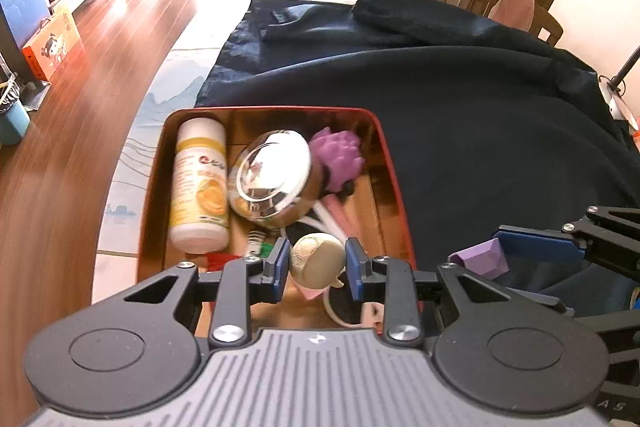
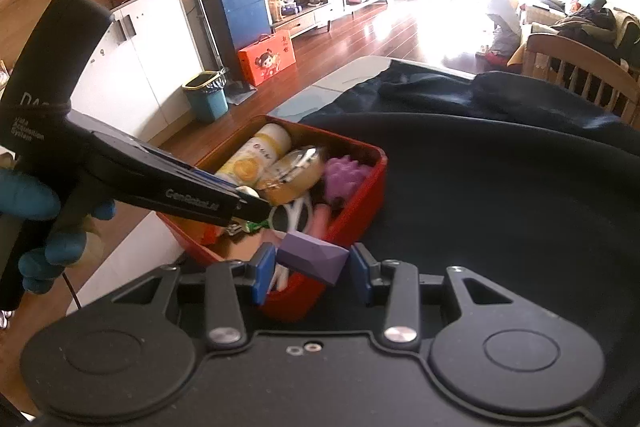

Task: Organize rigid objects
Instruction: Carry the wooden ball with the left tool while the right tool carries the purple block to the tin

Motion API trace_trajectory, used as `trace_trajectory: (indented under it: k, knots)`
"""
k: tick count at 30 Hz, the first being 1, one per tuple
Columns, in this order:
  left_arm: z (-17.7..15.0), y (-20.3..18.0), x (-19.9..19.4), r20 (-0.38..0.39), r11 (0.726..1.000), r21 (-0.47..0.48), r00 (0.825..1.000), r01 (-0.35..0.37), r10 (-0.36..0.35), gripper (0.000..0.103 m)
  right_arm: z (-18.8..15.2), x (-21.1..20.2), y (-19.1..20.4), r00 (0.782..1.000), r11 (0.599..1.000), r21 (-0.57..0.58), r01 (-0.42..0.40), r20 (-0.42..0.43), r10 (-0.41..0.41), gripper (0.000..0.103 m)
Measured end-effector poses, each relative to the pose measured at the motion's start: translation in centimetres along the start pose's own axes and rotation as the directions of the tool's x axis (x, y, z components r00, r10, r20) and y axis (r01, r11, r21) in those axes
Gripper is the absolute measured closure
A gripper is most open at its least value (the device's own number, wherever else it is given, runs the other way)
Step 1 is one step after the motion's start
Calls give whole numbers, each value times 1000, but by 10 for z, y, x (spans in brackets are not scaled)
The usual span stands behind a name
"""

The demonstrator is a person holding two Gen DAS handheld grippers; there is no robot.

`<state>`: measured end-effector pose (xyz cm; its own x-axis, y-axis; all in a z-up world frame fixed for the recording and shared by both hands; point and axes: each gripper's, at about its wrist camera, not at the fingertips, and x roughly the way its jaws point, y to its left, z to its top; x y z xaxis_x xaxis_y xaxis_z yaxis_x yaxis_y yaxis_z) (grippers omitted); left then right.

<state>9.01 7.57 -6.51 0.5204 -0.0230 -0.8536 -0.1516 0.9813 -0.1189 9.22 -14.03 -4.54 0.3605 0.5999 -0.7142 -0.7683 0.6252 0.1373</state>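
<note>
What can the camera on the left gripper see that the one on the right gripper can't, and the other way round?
Only the left wrist view shows the cream ball between the left gripper's pads. Only the right wrist view shows the gloved hand holding that gripper, plus a teal bin on the floor. Both show the red tin with its white bottle, shiny lid and purple toy, the dark cloth, and the lilac block in the right gripper.
</note>
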Motion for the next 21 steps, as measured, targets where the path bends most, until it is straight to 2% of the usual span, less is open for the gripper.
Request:
trace_trajectory:
  k: [9,12,21]
  knots:
    - [4,31,20,-41,1000,22,999,-11,12,74,9,43,29,998,1000,-24,6,-61,-7,64]
    - [9,38,28,-69,999,20,997,26,-24,74,12,55,37,996,1000,-30,-1,-84,-2,64]
    - [13,39,46,-113,993,89,991,80,-70,74,16,84,41,987,1000,13,-3,-159,5,64]
